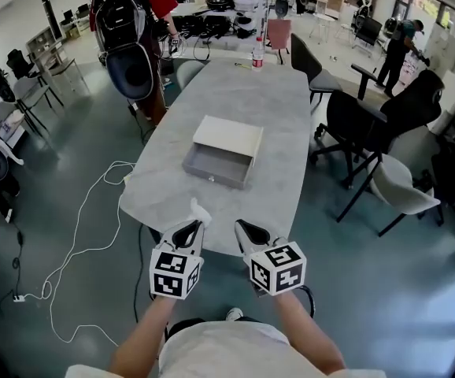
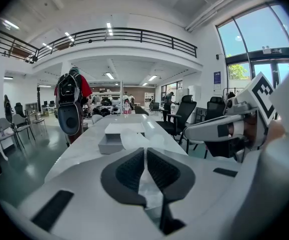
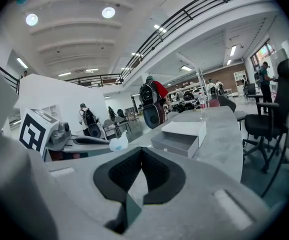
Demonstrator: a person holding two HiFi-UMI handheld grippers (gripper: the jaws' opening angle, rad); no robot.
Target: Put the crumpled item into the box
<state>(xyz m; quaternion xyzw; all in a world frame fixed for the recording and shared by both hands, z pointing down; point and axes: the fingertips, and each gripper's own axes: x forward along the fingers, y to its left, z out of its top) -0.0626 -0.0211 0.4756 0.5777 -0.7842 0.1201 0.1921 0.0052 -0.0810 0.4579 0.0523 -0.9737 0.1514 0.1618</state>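
A white crumpled item (image 1: 200, 211) is pinched in my left gripper (image 1: 194, 227), just above the table's near edge. In the left gripper view the jaws are shut on the crumpled item (image 2: 137, 140), which bulges out past the tips. The right gripper view shows this crumpled item (image 3: 118, 143) at the left. The box (image 1: 221, 162) is a pale open tray with its lid leaning against the far side, in the middle of the table. It also shows ahead as the box (image 2: 115, 136) and the box (image 3: 182, 136). My right gripper (image 1: 244, 229) is beside the left one, shut and empty.
The long grey table (image 1: 282, 109) runs away from me, with a bottle (image 1: 257, 53) at its far end. Black office chairs (image 1: 369, 132) stand to the right, and a white cable (image 1: 78, 242) lies on the floor at left. A person with a backpack (image 1: 129, 30) stands at the far left.
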